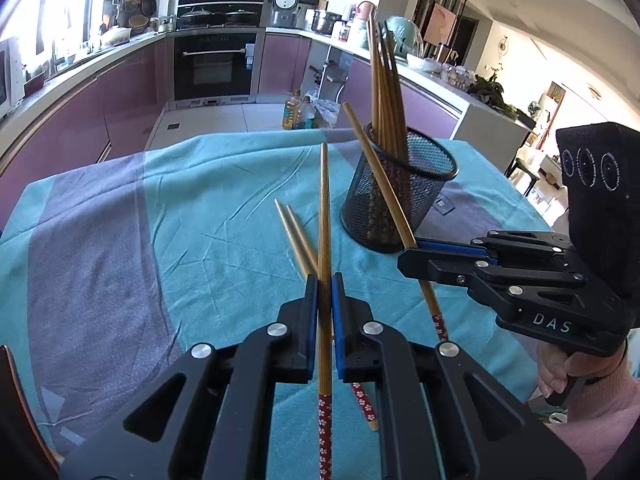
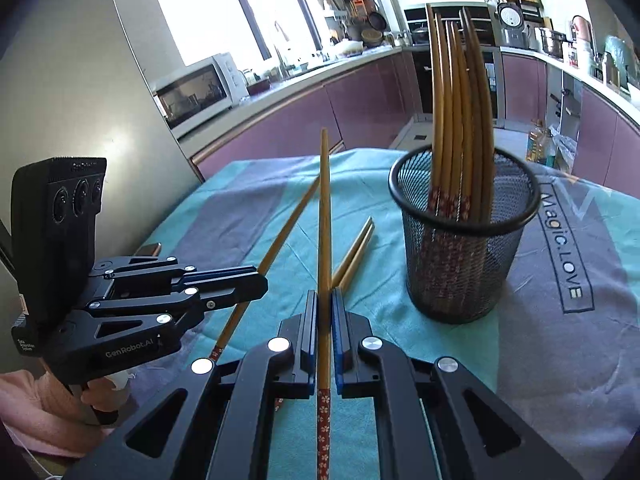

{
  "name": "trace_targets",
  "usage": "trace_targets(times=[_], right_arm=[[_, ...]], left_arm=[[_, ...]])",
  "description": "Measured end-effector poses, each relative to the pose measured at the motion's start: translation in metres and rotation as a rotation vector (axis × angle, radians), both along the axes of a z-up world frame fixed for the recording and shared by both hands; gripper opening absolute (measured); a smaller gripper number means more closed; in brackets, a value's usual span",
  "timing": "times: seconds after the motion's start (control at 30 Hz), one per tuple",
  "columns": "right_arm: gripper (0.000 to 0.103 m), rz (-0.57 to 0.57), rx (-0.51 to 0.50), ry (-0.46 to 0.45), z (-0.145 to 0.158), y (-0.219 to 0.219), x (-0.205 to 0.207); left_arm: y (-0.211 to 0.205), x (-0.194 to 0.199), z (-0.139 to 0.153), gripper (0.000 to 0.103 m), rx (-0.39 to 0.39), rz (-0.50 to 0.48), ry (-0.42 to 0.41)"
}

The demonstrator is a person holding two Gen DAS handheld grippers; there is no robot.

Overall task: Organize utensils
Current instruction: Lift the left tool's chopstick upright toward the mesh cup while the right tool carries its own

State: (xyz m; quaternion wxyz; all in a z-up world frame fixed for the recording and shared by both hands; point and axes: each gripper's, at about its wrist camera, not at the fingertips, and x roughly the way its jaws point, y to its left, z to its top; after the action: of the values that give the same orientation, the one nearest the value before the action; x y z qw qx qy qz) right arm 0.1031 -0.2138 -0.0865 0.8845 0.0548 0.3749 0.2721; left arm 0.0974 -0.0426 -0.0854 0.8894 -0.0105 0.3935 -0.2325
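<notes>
Counter [image 1: 100,220] under teal cloth carries the mesh holder [image 1: 394,196], full of chopsticks. Beside the holder, left gripper [image 1: 324,280] and right gripper [image 2: 325,300] each clamp one raised chopstick; two lie beyond the grippers.

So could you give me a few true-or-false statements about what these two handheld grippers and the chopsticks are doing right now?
1. The left gripper is shut on one brown wooden chopstick. True.
2. The right gripper is open and holds nothing. False: it is shut on another wooden chopstick.
3. The black wire-mesh cup lies tipped over. False: it stands upright on the teal and grey tablecloth.
4. Several chopsticks already stand in that cup. True.
5. No chopsticks are left on the cloth. False: a pair of chopsticks lies there in front of the grippers.
</notes>
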Motion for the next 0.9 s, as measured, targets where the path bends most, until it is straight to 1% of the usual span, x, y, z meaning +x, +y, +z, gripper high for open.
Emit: trace_targets(times=[0.27,0.57,0.73,0.9], right_arm=[[0.006,-0.015,0.045,-0.041,0.019,-0.020,-0.008],[0.006,-0.041,0.085,-0.095,0.039,-0.040,-0.012],[0.006,-0.048,0.085,-0.121,0.049,-0.044,-0.013],[0.006,-0.056,0.082,-0.148,0.059,-0.050,-0.011]], left_arm=[[0.006,-0.011,0.026,0.007,-0.085,-0.048,-0.017],[0.011,-0.019,0.055,0.007,-0.147,-0.081,-0.061],[0.015,-0.019,0.066,0.007,-0.191,-0.088,-0.074],[0.013,-0.013,0.074,0.007,-0.215,-0.091,-0.084]])
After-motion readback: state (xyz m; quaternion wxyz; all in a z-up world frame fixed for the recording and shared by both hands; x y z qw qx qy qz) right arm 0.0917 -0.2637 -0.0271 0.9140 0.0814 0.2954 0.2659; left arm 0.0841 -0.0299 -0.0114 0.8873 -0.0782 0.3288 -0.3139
